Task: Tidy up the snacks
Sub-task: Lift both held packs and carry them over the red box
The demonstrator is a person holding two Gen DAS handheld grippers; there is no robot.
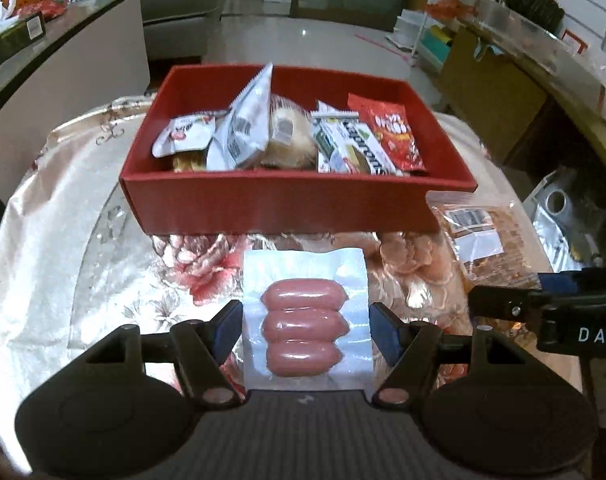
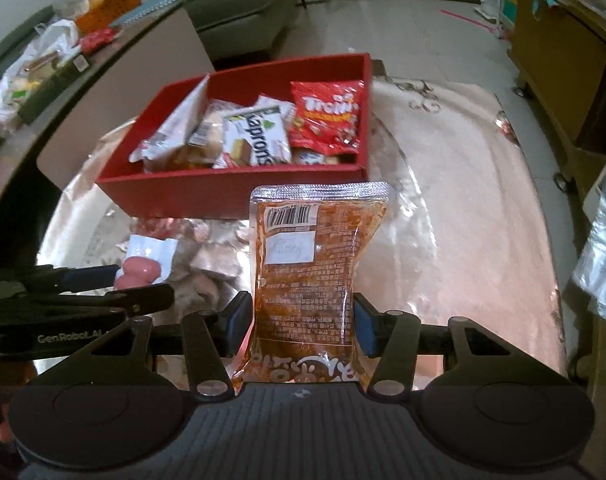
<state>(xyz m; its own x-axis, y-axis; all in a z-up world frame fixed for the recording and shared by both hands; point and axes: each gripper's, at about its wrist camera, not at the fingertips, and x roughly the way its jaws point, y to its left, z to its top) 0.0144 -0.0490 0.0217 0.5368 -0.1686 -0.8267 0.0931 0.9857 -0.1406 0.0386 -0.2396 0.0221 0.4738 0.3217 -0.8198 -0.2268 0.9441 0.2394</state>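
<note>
Glossy floral cloth covers your desk (image 1: 63,208), with a sofa and cluttered counters blurring out behind it. Your red box (image 1: 287,200) sits toward the far edge and it's already loaded: a red Trolli bag (image 2: 327,116) against the right wall, a Kaprons wafer pack (image 2: 259,136) next to it, then a white pouch (image 1: 243,128) propped upright and some other wrapped stuff I can't read.

Your left claw (image 1: 305,326) is spread wide around a vacuum pack of three pink sausages (image 1: 303,320). The pack lies between the blue pads (image 1: 383,334), its edges right at them, but whether they're pressing on it I honestly can't tell. It's just on the near side of the box's front wall.

Your right claw (image 2: 301,330) is clamped on an orange sauce-type pouch (image 2: 315,272), barcode side up, and the pouch is visibly pinched in at the waist where the pads meet it. Its sealed top edge reaches the box's near right corner. In the right wrist view your left claw's fingers (image 2: 91,276) show at the left edge, beside the sausages.
</note>
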